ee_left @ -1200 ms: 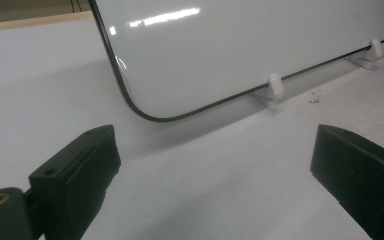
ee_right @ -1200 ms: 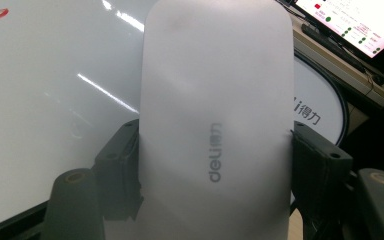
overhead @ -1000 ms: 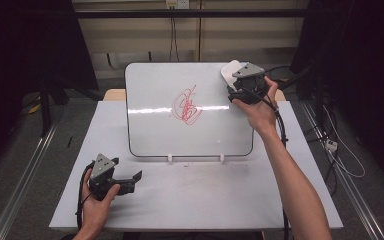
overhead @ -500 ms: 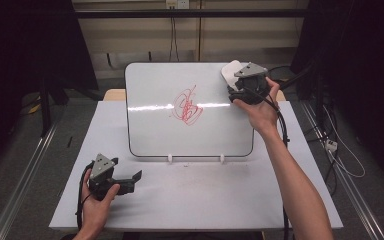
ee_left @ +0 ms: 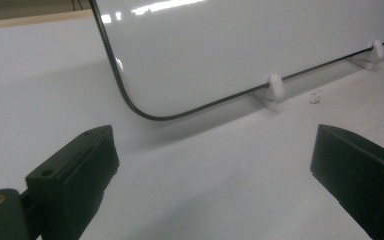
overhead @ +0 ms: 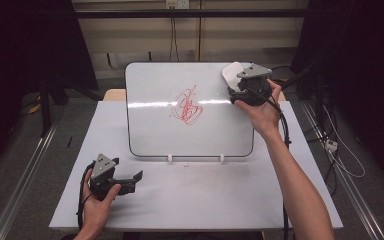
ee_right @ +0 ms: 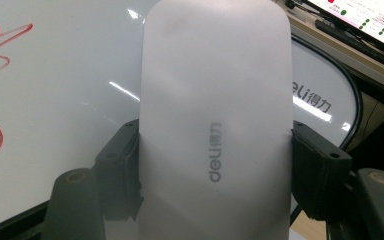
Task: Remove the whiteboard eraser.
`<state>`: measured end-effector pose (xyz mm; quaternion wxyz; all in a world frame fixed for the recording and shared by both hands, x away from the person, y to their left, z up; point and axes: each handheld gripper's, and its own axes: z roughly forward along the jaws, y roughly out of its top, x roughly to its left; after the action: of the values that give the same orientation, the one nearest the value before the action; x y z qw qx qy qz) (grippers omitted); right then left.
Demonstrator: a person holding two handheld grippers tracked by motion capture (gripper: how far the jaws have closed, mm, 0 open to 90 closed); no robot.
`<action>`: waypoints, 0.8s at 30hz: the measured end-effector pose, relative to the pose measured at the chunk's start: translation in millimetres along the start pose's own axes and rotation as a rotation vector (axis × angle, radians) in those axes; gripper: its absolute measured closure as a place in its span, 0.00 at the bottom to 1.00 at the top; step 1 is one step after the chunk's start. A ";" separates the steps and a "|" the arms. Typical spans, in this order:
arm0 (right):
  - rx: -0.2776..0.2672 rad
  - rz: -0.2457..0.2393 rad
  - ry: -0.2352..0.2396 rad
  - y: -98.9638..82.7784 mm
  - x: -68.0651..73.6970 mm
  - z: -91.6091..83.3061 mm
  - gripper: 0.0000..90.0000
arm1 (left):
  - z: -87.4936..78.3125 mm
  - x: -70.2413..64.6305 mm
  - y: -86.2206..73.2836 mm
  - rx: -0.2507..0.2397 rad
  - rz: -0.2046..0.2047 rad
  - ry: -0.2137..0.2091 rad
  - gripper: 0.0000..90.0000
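A white eraser [ee_right: 215, 125] is sitting clamped between the two black jaws of the right gripper [overhead: 247, 92], which is hovering at the upper right corner of the whiteboard [overhead: 155, 125], the pad held just off or against the board face — the pictures are not settling which. In the right gripper view the jaws are pressing on the eraser's long sides, with its upper end jutting well beyond them. The red scribble [overhead: 187, 106] is waiting near the middle of the board, well apart from the eraser. The likely trouble: the board is standing tilted on small white clips [overhead: 171, 158] along its lower edge, so a hard sideways wipe is risking shoving it back or rocking it off them; and with so much eraser overhanging the jaws, pressure at the tip is liable to twist it in the grip or pop it loose. The left gripper [overhead: 130, 181] is resting near the front left corner of the table [overhead: 230, 200], its jaws standing wide apart and holding nothing, so nothing is bracing the board. By count: one eraser, one whiteboard, one scribble, two clips, two grippers, one table.
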<state>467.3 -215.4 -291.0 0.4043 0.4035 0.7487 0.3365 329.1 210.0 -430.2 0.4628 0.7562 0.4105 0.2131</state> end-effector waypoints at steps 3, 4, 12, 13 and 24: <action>0.001 0.004 0.001 -1.5 0.2 -1.1 0.35 | 0.4 0.3 -0.1 0.002 -0.001 0.000 0.05; -0.002 0.003 0.007 -2.1 -0.1 -1.4 0.35 | 0.5 0.4 -0.3 0.001 -0.003 0.001 0.05; -0.053 -0.002 0.012 1.3 3.8 -19.1 0.35 | -0.5 0.2 -1.2 0.003 -0.002 0.003 0.05; -0.051 -0.001 0.013 0.9 3.8 -19.9 0.35 | -0.5 0.2 -1.5 0.006 -0.003 0.003 0.05; -0.069 0.015 0.035 -6.8 9.0 -23.9 0.35 | -0.1 4.2 -2.9 0.005 -0.013 0.004 0.05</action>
<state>441.0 -214.8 -288.9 0.4023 0.3888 0.7407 0.3719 330.2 214.1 -432.9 0.4612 0.7543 0.4169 0.2108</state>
